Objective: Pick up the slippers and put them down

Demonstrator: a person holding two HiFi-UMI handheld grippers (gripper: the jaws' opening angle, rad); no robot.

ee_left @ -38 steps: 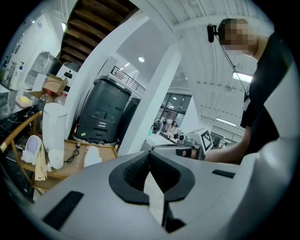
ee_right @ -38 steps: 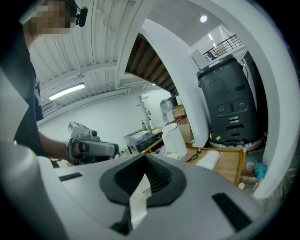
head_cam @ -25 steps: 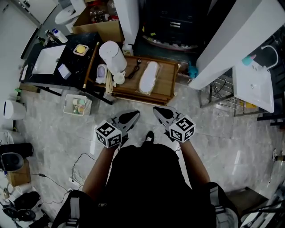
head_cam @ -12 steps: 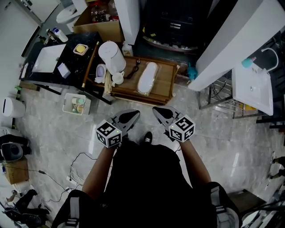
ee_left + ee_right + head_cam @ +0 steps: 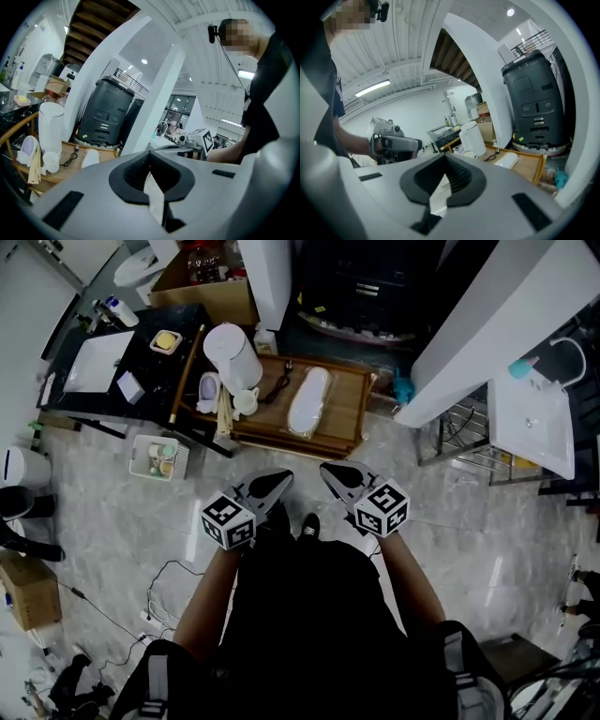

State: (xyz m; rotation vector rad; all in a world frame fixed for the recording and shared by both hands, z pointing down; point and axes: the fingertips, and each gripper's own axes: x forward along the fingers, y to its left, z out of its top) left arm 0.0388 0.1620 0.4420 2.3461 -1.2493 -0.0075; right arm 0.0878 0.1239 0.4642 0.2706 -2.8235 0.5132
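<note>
No readable text anywhere.

The cubes on the left gripper [image 5: 279, 481] and right gripper [image 5: 327, 470] carry black-and-white square markers, which are patterns, not letters or numbers. The black machine [image 5: 532, 103] has small panels and a yellow sticker [image 5: 516, 138] low on its front, but the print is too small to read. The bottles [image 5: 112, 310] by the counter show labels that are too small and blurred to make out.

Bright, even indoor light with ceiling strips glaring; all views bend strongly at dark fisheye edges, close parts soft.
</note>
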